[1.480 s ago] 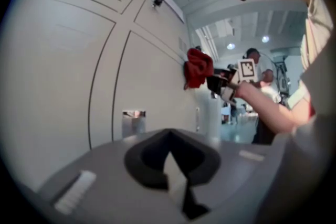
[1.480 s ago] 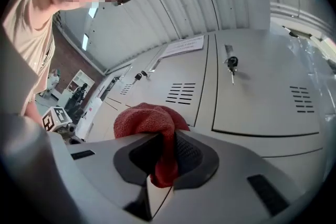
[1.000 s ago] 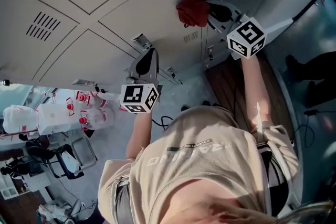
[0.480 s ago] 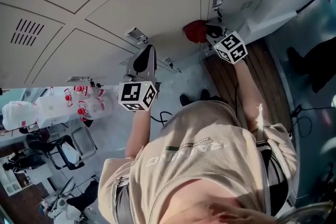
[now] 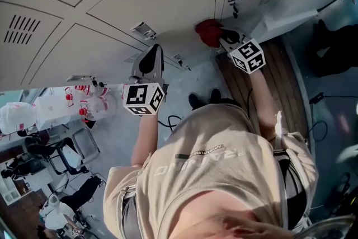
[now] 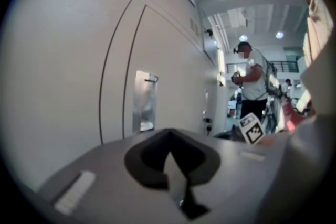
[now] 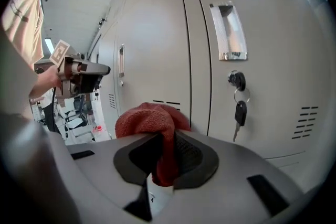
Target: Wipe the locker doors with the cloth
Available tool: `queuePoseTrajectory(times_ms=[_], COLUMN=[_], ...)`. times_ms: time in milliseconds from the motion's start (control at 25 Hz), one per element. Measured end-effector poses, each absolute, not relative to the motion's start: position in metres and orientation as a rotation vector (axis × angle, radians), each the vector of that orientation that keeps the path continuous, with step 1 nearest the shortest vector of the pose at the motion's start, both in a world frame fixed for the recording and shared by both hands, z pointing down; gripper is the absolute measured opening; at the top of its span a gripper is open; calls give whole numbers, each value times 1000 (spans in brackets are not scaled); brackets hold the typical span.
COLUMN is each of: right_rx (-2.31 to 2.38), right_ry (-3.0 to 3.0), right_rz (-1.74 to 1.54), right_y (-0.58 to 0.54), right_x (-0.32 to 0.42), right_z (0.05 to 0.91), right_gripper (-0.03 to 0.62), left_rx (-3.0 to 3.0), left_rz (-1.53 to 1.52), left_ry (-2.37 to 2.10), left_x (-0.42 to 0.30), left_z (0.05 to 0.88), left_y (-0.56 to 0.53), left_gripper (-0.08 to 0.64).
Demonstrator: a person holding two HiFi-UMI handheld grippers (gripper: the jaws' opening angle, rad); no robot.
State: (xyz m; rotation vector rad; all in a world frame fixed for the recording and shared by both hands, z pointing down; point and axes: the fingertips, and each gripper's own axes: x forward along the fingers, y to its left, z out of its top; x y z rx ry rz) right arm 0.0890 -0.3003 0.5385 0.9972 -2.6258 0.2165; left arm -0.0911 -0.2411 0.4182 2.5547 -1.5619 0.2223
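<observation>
Cloth (image 7: 152, 122) bunched at 12 o'clock of my right tongs (image 7: 161, 168), clamped between them, close to the locker door (image 7: 152, 34), left tongs (image 6: 176, 178) clenched empty, cloth lower than a second ago.

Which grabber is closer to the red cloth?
Right. The right gripper has the cloth pinched between its jaws. The left gripper is apart from it, off to its left in the head view, with its jaws together on nothing.
</observation>
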Motion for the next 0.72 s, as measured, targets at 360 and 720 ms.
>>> queuePoseTrajectory(times_ms=[360, 720], right_rx=[1069, 1103], right_ry=[-2766, -2822], right_rz=[184, 155], right_y=[-261, -225], right_x=[68, 47], right_z=[487, 455], right_gripper=[44, 44], left_rx=[2573, 2605], left_rz=[189, 97], left_ry=[-1549, -1586], left_x=[-93, -103], left_z=[417, 406], left_y=[-231, -211], left_gripper=[5, 5])
